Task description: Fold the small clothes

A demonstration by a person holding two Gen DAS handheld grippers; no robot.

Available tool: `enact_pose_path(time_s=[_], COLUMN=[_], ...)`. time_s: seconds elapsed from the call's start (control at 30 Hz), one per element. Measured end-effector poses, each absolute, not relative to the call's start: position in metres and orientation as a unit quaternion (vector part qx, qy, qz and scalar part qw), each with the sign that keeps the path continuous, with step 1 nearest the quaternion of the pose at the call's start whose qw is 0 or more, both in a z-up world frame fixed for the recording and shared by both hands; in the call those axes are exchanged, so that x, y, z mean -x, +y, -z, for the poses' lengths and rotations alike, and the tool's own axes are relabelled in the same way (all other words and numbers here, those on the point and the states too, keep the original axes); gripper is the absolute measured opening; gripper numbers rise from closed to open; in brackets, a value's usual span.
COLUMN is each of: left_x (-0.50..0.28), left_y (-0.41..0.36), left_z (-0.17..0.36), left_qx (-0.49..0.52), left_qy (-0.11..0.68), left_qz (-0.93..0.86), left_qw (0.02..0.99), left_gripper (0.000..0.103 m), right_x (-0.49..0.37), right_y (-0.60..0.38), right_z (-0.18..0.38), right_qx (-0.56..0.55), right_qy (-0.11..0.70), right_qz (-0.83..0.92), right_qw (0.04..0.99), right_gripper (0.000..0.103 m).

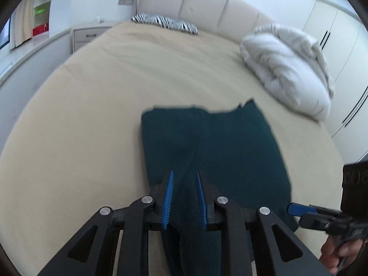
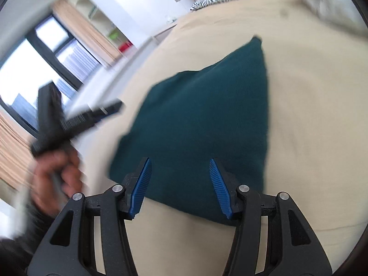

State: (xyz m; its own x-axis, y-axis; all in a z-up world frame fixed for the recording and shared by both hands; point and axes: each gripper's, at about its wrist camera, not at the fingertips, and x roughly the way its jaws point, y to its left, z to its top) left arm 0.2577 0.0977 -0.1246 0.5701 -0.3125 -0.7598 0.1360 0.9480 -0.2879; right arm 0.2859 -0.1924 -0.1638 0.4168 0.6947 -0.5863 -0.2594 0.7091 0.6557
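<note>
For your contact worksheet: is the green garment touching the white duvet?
Apart. The left wrist view shows bare beige sheet between the garment and the duvet.

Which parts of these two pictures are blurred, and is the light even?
Left wrist view: soft daylight, no glare; dark green garment edges and white duvet slightly smeared; fisheye bends the bed. Right wrist view: heavier motion blur, worst on the left claw and hand; window overexposed.

A beige bed [image 1: 92, 105] carries a zebra-striped pillow [image 1: 165, 23] and a crumpled white duvet [image 1: 287, 69].
</note>
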Motion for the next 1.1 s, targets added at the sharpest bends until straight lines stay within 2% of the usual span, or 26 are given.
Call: enact_pose_path(time_s=[0.1,0.13,0.33,0.53,0.67,0.87,1.1], left_x=[-0.263,-0.262,-0.263,-0.253,-0.256,-0.261,-0.267], left_y=[0.104,0.107,0.098,0.090,0.081,0.079,0.079], left_z=[0.147,0.149,0.148,0.148,0.148,0.148,0.149], left_qx=[0.113,0.119,0.075,0.048,0.034,0.032,0.037], left_qy=[0.458,0.455,0.459,0.459,0.460,0.465,0.468], left_qz=[0.123,0.127,0.126,0.114,0.106,0.108,0.115], left_qw=[0.873,0.873,0.876,0.880,0.881,0.878,0.875], left_gripper=[0.023,0.023,0.023,0.023,0.023,0.024,0.024], right_x=[-0.304,-0.306,-0.310,-0.306,-0.348,-0.417,-0.463], right_y=[-0.196,-0.199,-0.227,-0.234,-0.228,-0.188,-0.206], right_z=[0.190,0.200,0.220,0.184,0.154,0.171,0.178], right_qx=[-0.288,-0.302,-0.371,-0.346,-0.354,-0.339,-0.383], right_qy=[0.501,0.512,0.511,0.506,0.481,0.525,0.504], right_qz=[-0.299,-0.296,-0.318,-0.312,-0.317,-0.307,-0.285], right_qw=[0.759,0.748,0.707,0.726,0.737,0.718,0.720], right_gripper=[0.051,0.045,0.031,0.036,0.036,0.034,0.034])
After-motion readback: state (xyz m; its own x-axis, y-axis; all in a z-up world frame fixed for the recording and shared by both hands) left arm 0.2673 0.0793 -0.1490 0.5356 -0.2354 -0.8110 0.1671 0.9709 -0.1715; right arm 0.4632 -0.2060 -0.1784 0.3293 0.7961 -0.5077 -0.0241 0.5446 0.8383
